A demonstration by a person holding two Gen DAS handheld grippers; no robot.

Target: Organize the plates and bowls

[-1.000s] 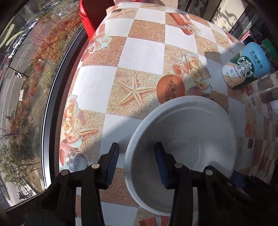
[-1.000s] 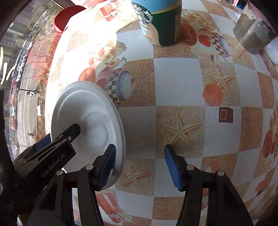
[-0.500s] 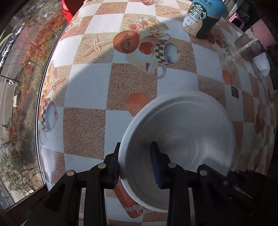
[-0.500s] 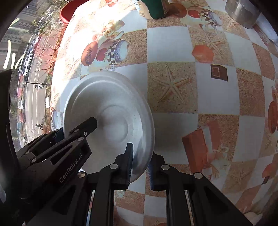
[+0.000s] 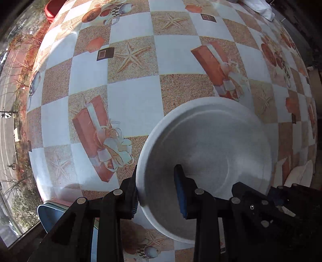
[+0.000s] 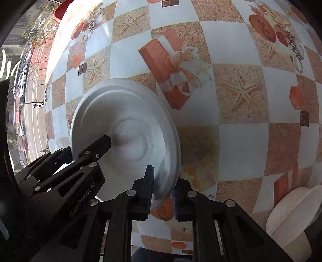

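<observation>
One white plate [image 5: 211, 145], two claws on it. My left claw [image 5: 156, 189] pinches the rim on one side, one pad outside, one pad inside the dish. My right claw [image 6: 162, 187] is pressed together on the opposite rim. The plate hangs just above the counter [image 5: 132, 96], over the checkered cloth with starfish and gift box prints, face up toward the left camera and tilted in the right view. It's round, so no long axis. Around: one cream stack of bowls [image 6: 295, 213] at the lower right in the right view, count unclear; one red basin [image 5: 53, 9] at the far counter edge; something blue [image 5: 50, 215] at the near edge, partly hidden by my left claw.
</observation>
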